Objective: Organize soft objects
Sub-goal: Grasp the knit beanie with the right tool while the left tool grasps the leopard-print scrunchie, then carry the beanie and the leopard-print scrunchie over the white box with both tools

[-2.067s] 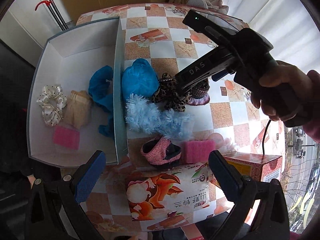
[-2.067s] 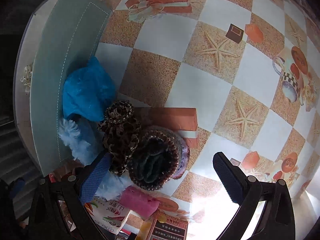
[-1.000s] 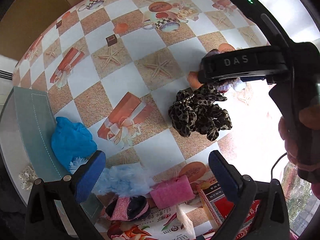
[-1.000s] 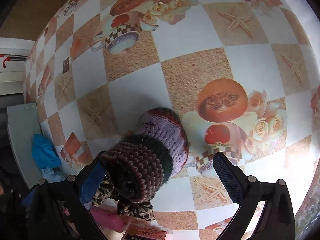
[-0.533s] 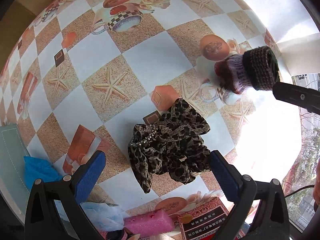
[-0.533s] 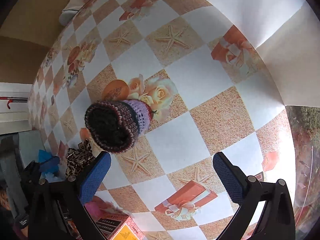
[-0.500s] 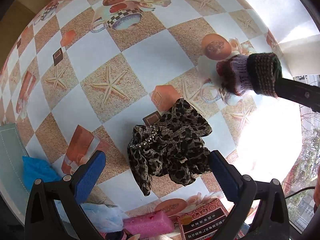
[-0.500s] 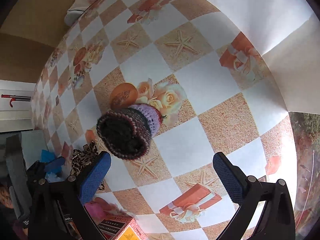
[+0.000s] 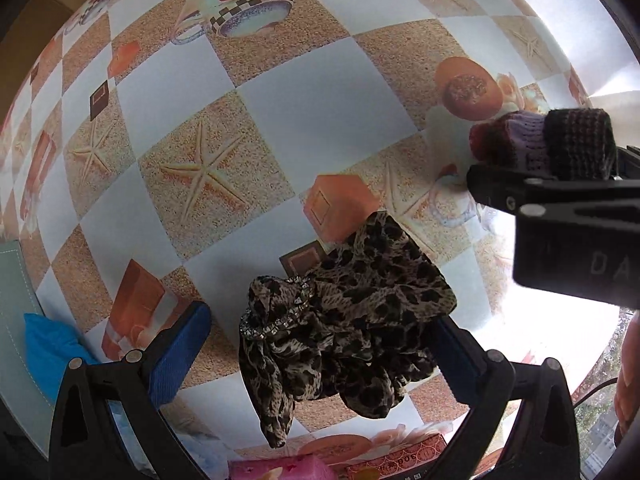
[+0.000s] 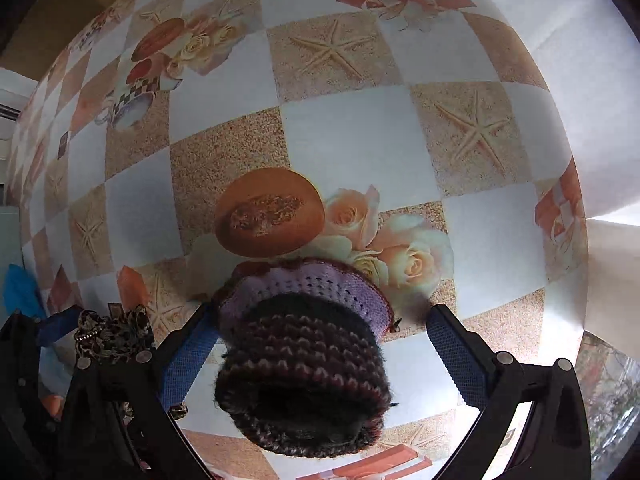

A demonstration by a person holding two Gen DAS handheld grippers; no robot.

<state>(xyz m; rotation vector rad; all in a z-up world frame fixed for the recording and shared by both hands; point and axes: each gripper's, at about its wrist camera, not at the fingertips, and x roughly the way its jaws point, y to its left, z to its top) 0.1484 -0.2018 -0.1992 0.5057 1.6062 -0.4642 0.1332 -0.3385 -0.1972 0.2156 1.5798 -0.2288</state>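
Both grippers down low over the checkered tablecloth (image 9: 304, 120)!

Left gripper (image 9: 320, 344) spread wide, the leopard scrunchie (image 9: 340, 332) now right between its fingers, much closer than a moment ago. Right gripper (image 10: 316, 356), jaws apart, the knitted hat (image 10: 304, 360) in its gap, has dropped closer onto the cloth beside that scrunchie.

Both tongs are pointing downward, the left tongs (image 9: 318, 354) and right tongs (image 10: 316, 352) each standing with fingers spread wide.
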